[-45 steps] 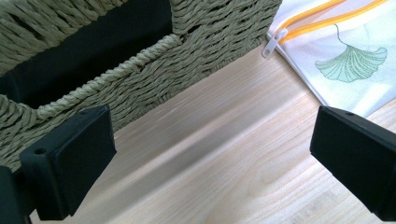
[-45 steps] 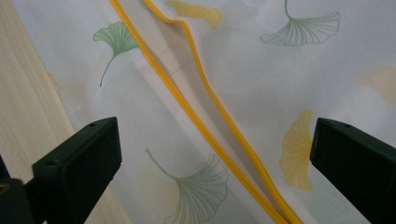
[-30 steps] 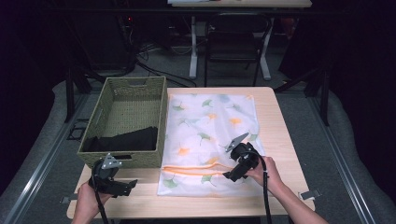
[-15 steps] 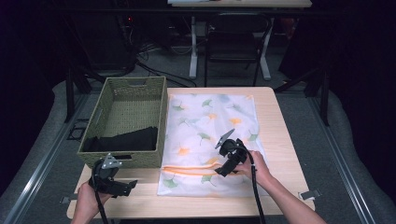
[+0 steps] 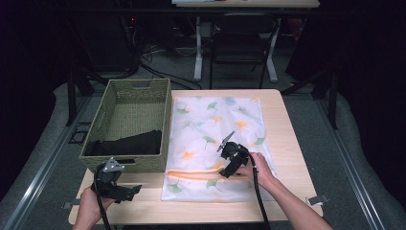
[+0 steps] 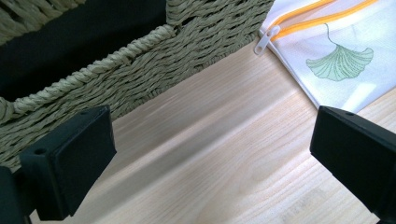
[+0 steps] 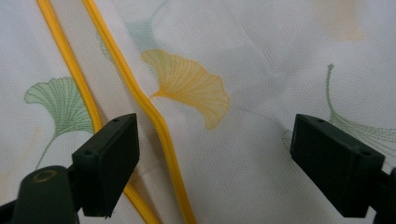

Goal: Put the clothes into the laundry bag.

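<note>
A white mesh bag [image 5: 215, 124] printed with ginkgo leaves lies flat on the wooden table [image 5: 287, 124]. Its orange zipper [image 5: 191, 173] runs across the near end. My right gripper [image 5: 225, 172] is low over the bag beside the zipper, and a hand rests on the fabric behind it. In the right gripper view its jaws [image 7: 215, 140] stand apart over the mesh [image 7: 261, 56], the zipper [image 7: 154, 116] by the left jaw; they have just been closing, with only flat fabric beneath. My left gripper [image 5: 131, 190] rests open at the table's near left corner, facing the white zipper pull [image 6: 264, 41].
A woven green basket [image 5: 98, 120] stands left of the bag with a black cloth [image 5: 127, 143] in its near end. Its wall [image 6: 140, 65] is close in front of the left gripper [image 6: 210, 126]. Chair and desk legs stand beyond the table's far edge.
My right gripper has moved left and slightly down across the bag, ending beside the orange zipper. The left gripper has stayed put.
</note>
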A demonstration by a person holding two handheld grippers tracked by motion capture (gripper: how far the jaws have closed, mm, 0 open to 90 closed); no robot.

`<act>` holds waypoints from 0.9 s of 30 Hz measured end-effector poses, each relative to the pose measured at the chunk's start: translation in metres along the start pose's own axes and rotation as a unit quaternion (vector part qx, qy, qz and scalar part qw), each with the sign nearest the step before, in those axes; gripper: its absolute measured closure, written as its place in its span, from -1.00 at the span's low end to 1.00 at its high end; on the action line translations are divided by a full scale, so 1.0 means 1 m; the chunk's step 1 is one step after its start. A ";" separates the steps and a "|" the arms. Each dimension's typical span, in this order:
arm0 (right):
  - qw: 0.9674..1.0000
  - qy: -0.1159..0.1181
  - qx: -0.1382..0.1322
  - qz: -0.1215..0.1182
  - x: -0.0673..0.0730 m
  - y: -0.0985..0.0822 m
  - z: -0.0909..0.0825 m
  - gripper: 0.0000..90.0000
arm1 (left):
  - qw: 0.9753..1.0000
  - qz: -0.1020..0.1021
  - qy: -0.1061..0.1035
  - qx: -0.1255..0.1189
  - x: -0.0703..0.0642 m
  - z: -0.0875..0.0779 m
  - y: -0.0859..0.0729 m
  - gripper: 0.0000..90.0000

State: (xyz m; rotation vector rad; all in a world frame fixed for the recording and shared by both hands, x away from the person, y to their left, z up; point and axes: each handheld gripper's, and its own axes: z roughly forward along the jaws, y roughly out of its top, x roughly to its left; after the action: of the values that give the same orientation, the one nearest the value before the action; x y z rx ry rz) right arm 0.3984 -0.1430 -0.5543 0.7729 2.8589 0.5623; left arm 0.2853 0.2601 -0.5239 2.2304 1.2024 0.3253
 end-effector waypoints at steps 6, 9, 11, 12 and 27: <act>1.000 0.002 0.000 0.012 -0.002 0.001 0.003 -0.37 | 1.000 -0.003 -0.009 0.000 -0.001 0.000 0.000 -1.00; 1.000 -0.004 0.002 0.018 -0.002 0.000 0.003 -0.29 | 1.000 -0.001 -0.010 0.001 0.000 0.001 0.000 -1.00; 1.000 -0.003 0.001 0.023 -0.003 0.000 0.003 -0.27 | 1.000 -0.003 -0.009 0.000 0.000 0.001 0.000 -1.00; 1.000 -0.007 0.000 0.023 -0.003 0.000 0.002 -0.25 | 1.000 -0.005 -0.009 -0.001 0.000 0.001 0.000 -1.00; 0.998 -0.006 -0.017 0.058 -0.005 -0.005 -0.001 0.26 | 1.000 0.008 -0.006 0.011 -0.002 0.002 -0.001 -1.00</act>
State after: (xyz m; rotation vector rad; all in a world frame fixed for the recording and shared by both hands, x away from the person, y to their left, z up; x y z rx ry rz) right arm 0.4004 -0.1500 -0.5551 0.9378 2.7999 0.6184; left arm 0.2845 0.2580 -0.5263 2.2580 1.1869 0.3056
